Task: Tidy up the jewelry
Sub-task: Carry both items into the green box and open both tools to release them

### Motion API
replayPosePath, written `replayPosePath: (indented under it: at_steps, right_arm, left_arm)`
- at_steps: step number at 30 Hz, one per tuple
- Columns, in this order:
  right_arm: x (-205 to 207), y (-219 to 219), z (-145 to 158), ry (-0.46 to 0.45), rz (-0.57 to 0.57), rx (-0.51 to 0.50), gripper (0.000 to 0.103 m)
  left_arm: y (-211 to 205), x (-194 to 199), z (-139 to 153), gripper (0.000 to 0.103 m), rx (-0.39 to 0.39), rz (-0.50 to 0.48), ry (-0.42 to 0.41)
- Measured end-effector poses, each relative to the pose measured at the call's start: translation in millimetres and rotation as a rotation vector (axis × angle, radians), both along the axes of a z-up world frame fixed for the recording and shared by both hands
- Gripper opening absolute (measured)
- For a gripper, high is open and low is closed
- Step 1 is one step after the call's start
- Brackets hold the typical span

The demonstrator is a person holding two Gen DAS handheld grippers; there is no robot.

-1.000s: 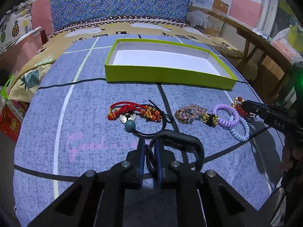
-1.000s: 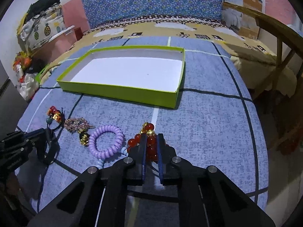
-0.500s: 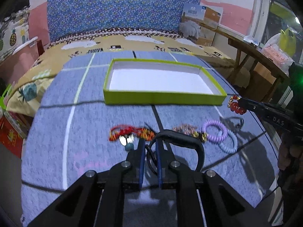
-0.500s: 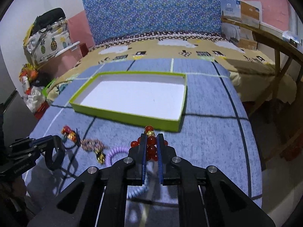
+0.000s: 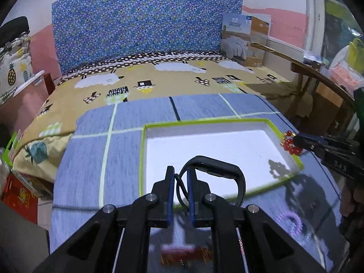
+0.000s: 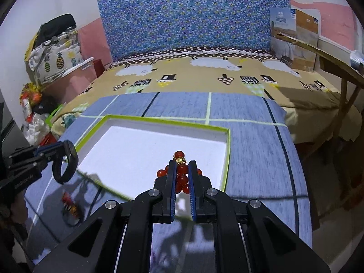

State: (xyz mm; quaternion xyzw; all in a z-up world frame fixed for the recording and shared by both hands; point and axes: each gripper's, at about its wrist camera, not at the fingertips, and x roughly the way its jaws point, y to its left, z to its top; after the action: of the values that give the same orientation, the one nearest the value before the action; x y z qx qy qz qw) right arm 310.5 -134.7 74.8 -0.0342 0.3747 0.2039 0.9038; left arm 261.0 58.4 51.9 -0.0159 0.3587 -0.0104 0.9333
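My left gripper (image 5: 180,175) is shut on a black band bracelet (image 5: 218,166) and holds it above the near edge of the green-rimmed white box (image 5: 142,157). My right gripper (image 6: 182,170) is shut on a red bead bracelet (image 6: 182,175) with a gold bead, held above the box's near right part (image 6: 227,159). The red beads also show in the left wrist view (image 5: 290,144) by the box's right rim. The black band shows in the right wrist view (image 6: 66,161) at the box's left corner.
The box lies on a blue striped cloth (image 5: 91,159) on a bed. A purple coil band (image 5: 293,221) and a red-and-gold knotted piece (image 5: 182,253) lie on the cloth near me. A wooden chair (image 6: 341,68) stands to the right.
Both grippers have risen and moved forward with their bracelets, from over the row of jewelry to over the box's near side.
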Motion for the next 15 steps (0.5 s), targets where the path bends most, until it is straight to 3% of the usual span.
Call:
replayPosePath:
  at_steps: [8,15]
  right_arm:
    - [57.1,7.8,-22.1,0.041,-0.026,-0.036,0.010]
    - [90.7,6.2,-42.2,0.083,-0.056,-0.066,0.010]
  left_arm:
    - [10.1,67.6,-18.1,0.011,0.029,0.006,0.052]
    - [12.3,102.5,-37.1,0.011,0.060,0.028,0.104]
